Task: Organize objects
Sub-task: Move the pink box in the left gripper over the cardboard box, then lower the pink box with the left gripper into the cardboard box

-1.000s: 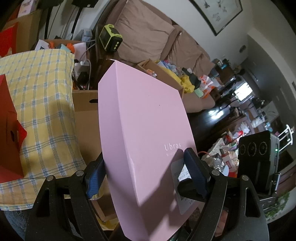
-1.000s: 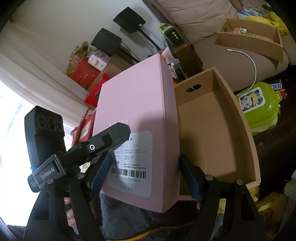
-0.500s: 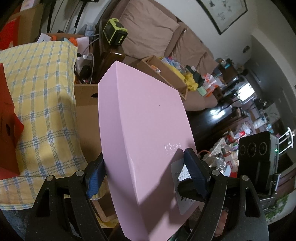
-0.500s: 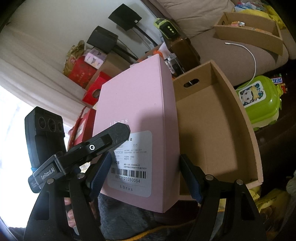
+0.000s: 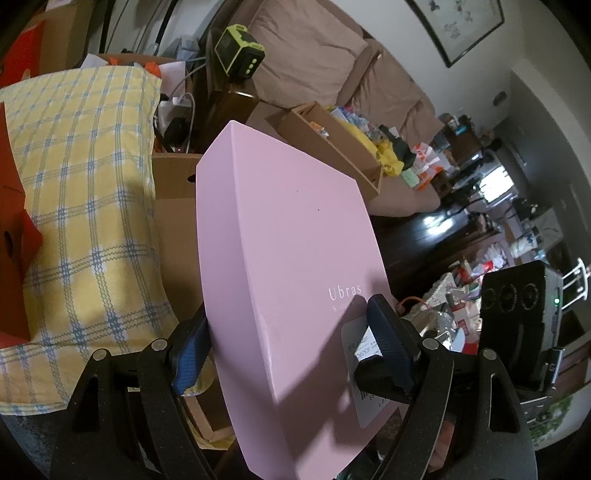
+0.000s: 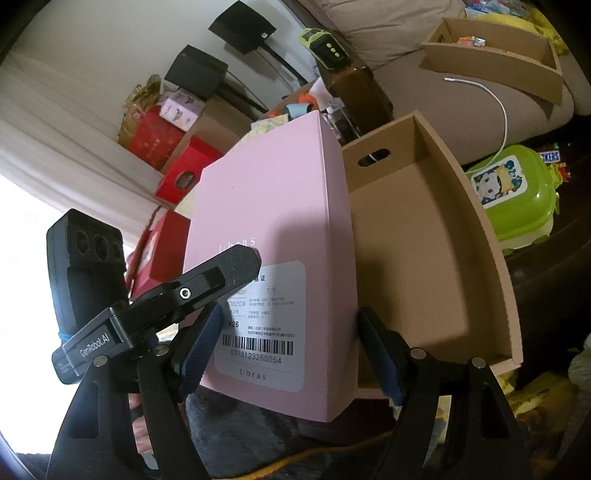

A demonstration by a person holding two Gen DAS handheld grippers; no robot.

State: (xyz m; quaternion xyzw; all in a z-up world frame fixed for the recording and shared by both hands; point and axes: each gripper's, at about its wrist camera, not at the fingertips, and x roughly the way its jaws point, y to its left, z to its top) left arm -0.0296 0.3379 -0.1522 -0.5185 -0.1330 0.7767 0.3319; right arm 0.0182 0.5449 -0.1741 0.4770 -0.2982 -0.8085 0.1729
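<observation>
Room: cluttered living room; brown sofa (image 5: 314, 70) behind, framed picture (image 5: 458, 26) on the wall.
Pink box (image 5: 288, 266): held up beside an empty cardboard box (image 6: 424, 236).
Left hand-held gripper (image 5: 291, 343): clamped on the pink box.
Right hand-held gripper (image 6: 291, 350): clamped on it too.
Left view only: yellow checked cloth (image 5: 85, 206).
Right view only: green case (image 6: 513, 195), barcode label (image 6: 262, 332).

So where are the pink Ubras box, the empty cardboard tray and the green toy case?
pink Ubras box (image 6: 273, 206), right wrist view, broad face.
cardboard tray (image 6: 417, 229), right wrist view, bare floor.
green toy case (image 6: 524, 206), right wrist view, lid.
</observation>
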